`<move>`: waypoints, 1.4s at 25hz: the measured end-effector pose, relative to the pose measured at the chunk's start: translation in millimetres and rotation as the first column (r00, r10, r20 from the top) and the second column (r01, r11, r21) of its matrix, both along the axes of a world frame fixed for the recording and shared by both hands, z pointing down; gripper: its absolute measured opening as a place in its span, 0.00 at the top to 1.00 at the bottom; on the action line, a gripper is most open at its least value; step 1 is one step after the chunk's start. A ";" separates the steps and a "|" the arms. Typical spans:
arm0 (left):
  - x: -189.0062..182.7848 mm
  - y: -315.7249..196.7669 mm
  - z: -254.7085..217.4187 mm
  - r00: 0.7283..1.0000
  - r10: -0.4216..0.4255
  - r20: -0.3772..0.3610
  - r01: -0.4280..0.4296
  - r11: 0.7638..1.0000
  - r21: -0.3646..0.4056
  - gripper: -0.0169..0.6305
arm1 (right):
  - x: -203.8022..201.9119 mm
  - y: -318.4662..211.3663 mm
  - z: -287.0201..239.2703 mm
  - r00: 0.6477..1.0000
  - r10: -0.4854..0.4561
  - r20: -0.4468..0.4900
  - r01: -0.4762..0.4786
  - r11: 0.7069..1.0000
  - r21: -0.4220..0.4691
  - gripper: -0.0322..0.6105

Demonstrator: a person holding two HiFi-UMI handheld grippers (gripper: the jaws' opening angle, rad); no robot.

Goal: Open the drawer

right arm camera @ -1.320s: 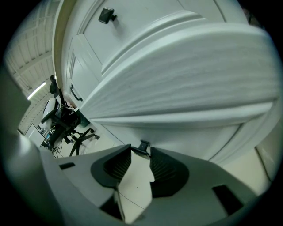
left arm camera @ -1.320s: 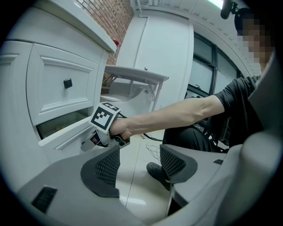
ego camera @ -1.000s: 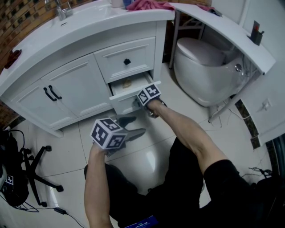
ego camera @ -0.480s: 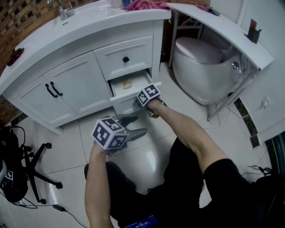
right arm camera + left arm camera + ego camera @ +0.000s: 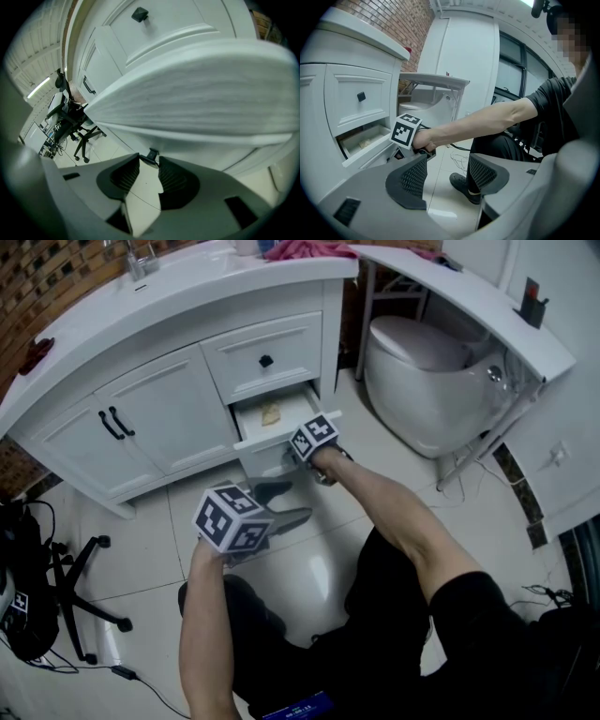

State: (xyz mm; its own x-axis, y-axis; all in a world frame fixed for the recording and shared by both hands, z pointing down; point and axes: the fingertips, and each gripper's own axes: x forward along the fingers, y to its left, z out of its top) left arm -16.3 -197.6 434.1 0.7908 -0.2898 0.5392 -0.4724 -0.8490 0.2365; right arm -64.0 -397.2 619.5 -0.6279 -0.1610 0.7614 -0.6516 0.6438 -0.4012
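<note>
The white vanity's lower drawer (image 5: 281, 433) stands partly pulled out, with a small yellowish thing (image 5: 270, 413) inside. My right gripper (image 5: 292, 457) is at the drawer's front panel. In the right gripper view that front (image 5: 197, 93) fills the top, and the right gripper (image 5: 150, 161) is shut on the small black knob (image 5: 152, 154) at its fingertips. The left gripper (image 5: 286, 504) hangs open over the floor tiles in front of the vanity, with nothing between its fingers (image 5: 415, 176). From the left gripper view the right gripper's marker cube (image 5: 405, 131) shows at the drawer.
Above it is a closed upper drawer with a black knob (image 5: 266, 361). Two cabinet doors with black handles (image 5: 115, 422) are to the left. A toilet (image 5: 422, 381) stands close on the right, a chair base (image 5: 70, 587) at the lower left. My legs and a shoe (image 5: 461, 185) are behind the grippers.
The lower drawer has slid out a little further with the right gripper on its knob. The left gripper has shifted slightly and stays open.
</note>
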 end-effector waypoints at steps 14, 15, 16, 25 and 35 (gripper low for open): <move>11.4 21.9 -6.8 1.000 0.019 0.000 -0.019 1.000 0.016 0.53 | 6.1 22.7 -0.1 0.999 -0.021 -0.029 0.021 1.000 -0.003 0.72; 12.1 23.3 -6.8 1.000 0.019 0.001 -0.019 1.000 0.016 0.53 | 6.8 24.3 0.4 0.999 -0.023 -0.031 0.023 1.000 -0.004 0.72; 13.0 24.5 -7.1 1.000 0.018 0.000 -0.018 1.000 0.016 0.53 | 7.6 26.2 1.1 0.999 -0.025 -0.033 0.025 1.000 -0.006 0.72; 19.8 37.6 -12.9 1.000 0.020 -0.002 -0.020 0.999 0.028 0.53 | 12.2 41.5 0.2 0.998 -0.045 -0.048 0.044 0.999 -0.013 0.72; 24.5 58.8 -17.4 1.000 0.019 -0.002 -0.019 0.999 0.038 0.53 | 17.8 58.4 -0.8 0.996 -0.053 -0.068 0.053 0.999 -0.001 0.72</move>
